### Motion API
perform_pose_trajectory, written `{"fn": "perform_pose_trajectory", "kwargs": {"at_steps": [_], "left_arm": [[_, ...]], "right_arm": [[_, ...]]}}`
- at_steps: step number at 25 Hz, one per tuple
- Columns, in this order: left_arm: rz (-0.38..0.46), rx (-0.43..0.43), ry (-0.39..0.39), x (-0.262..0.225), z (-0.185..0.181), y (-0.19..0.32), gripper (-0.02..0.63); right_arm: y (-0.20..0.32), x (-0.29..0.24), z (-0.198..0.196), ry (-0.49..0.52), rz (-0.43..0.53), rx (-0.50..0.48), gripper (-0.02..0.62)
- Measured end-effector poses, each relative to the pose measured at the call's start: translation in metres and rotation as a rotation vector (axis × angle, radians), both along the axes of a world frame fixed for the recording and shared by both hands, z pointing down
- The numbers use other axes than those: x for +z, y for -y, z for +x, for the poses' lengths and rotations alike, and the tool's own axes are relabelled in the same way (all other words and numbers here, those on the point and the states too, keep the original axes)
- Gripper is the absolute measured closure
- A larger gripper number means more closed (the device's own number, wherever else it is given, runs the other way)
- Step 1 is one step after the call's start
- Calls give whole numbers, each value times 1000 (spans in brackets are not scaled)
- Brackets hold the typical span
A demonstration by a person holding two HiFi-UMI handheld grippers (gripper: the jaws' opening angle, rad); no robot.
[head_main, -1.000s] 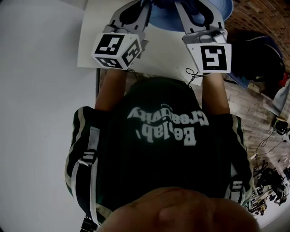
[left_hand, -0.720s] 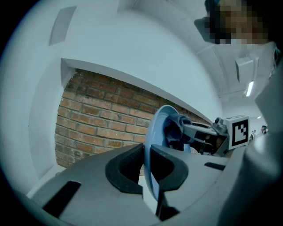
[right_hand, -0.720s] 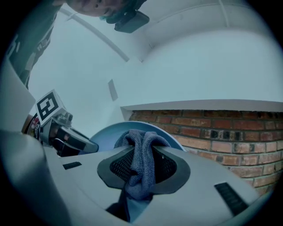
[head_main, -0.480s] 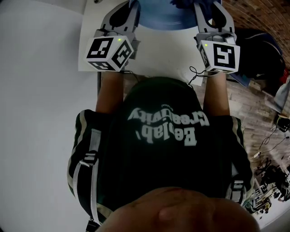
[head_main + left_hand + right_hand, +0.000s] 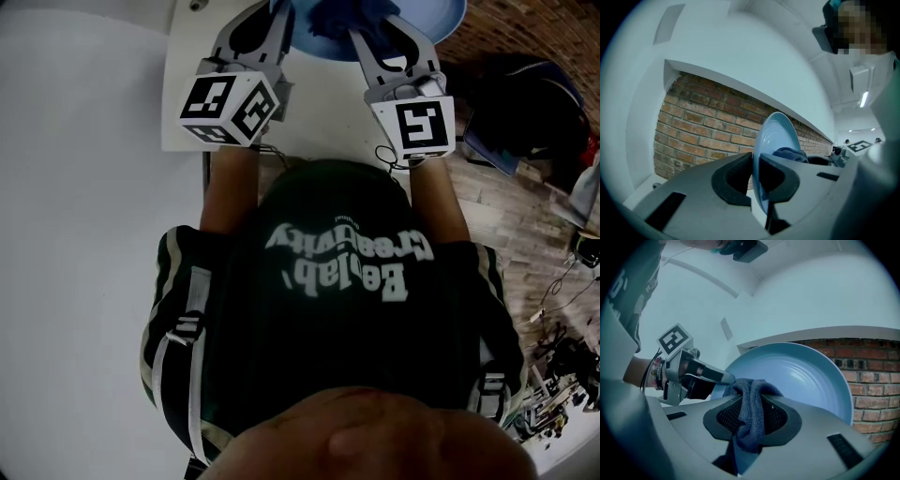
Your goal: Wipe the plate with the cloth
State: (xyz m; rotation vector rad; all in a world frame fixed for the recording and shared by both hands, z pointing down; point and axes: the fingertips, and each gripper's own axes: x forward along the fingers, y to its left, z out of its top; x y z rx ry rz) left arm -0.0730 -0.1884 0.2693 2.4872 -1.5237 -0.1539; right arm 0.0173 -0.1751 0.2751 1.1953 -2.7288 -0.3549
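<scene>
at the far left of the head view a plain white surface [image 5: 75,234] is filling the frame, and the white desk [image 5: 323,108] is lying just beside it, bare where we can see it. over the desk's far part we are holding the left gripper [image 5: 272,23], its marker cube facing up. in the left gripper view its jaws are pinching the rim of the pale blue plate [image 5: 776,133], which is standing on edge. the gripper's own grey arms are hiding the plate's lower rim, so we cannot tell whether it is touching the desk. a brick wall [image 5: 703,126] is running behind it under a white ledge.

to the right, the dark blue cloth [image 5: 750,404] is bunching against the plate's face. the right gripper [image 5: 752,416] is clamping the cloth between its jaws, with folds hanging below them and covering part of the plate. the left gripper is showing beyond it at the plate's left rim.

in the head view our dark shirt [image 5: 328,309] is blocking the near desk edge. further right a dark bag-like thing [image 5: 525,103] is sitting on the wooden floor [image 5: 506,216], with tangled cables [image 5: 562,356] near the corner.
</scene>
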Motion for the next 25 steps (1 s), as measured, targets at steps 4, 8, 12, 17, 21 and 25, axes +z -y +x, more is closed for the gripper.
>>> {"fn": "perform_pose_trajectory", "kwargs": {"at_steps": [4, 8, 12, 17, 21, 25], "left_arm": [[-10, 28, 3, 5, 13, 0, 589], [-26, 47, 18, 14, 23, -4, 589], [-39, 56, 23, 19, 26, -7, 589], [-45, 53, 32, 22, 23, -6, 589], [-43, 38, 33, 24, 13, -8, 589], [-41, 16, 34, 24, 1, -7, 588]], "right_arm": [[-5, -6, -12, -16, 11, -30, 515], [-2, -18, -11, -8, 35, -27, 515], [9, -35, 6, -7, 69, 15, 514], [27, -46, 35, -3, 99, 86, 514], [35, -37, 56, -17, 77, 140, 514], [38, -16, 64, -68, 29, 186, 515]]}}
